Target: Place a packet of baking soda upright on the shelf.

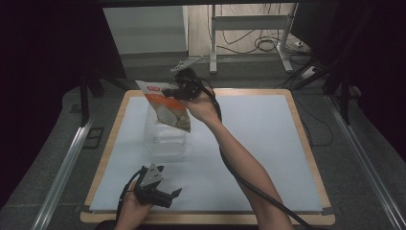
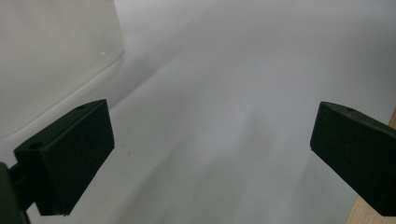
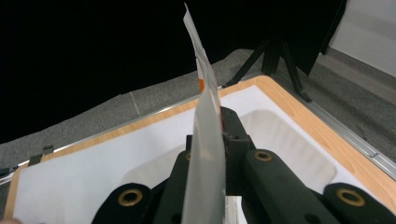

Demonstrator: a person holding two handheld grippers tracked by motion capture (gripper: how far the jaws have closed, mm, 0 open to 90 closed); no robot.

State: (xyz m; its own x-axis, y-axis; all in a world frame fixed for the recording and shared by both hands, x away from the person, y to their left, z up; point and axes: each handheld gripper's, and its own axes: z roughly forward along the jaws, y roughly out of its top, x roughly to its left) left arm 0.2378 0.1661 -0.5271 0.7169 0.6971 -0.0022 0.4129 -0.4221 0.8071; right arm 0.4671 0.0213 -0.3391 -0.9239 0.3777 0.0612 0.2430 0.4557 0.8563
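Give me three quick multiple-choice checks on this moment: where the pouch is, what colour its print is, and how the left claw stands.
1. Where is the pouch?
A. flat on the white mat
B. held up above the clear container
C. on the floor

2. What colour is the pouch's print?
A. orange and white
B. blue
C. green

3. How does the left claw stand?
A. shut on the pouch
B. shut on the container
C. open, holding nothing

Answers: 1 B, the high view shows the right claw clamped on the pouch's top, the pouch hanging over the container. 2 A, orange and white show on its face. 3 C, the left gripper view shows its jaws wide apart over the bare white mat.
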